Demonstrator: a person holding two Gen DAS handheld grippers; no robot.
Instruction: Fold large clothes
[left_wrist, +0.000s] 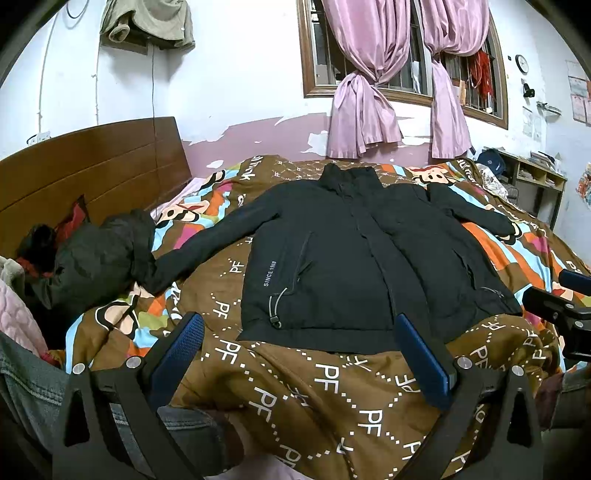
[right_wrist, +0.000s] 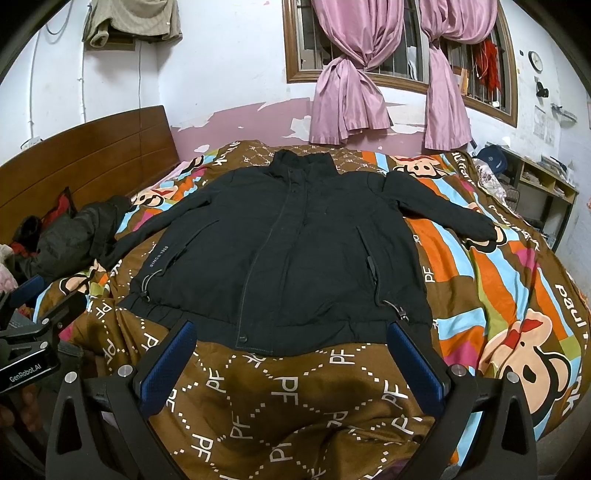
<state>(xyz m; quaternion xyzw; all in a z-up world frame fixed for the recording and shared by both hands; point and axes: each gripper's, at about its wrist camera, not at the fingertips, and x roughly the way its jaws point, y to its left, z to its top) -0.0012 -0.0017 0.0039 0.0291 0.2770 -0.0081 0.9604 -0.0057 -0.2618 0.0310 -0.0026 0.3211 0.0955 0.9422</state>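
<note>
Bare quilt (right_wrist: 295, 398) lies open before the jacket (right_wrist: 288, 258); dark clothes (left_wrist: 92, 254) crowd its left sleeve.

Left wrist view: set low at the near edge of the bed (left_wrist: 295, 406), facing across it toward the window (left_wrist: 402, 62); the black jacket (left_wrist: 332, 266) lies just beyond its spread gripper (left_wrist: 303, 354), slightly right of centre. Right wrist view: same edge, same heading, placed further from the headboard (right_wrist: 85, 158), with the jacket (right_wrist: 288, 251) centred beyond the gripper (right_wrist: 291, 354). Shared: jacket, quilt, headboard, window, curtains. Each view catches the other gripper at its frame edge.
</note>
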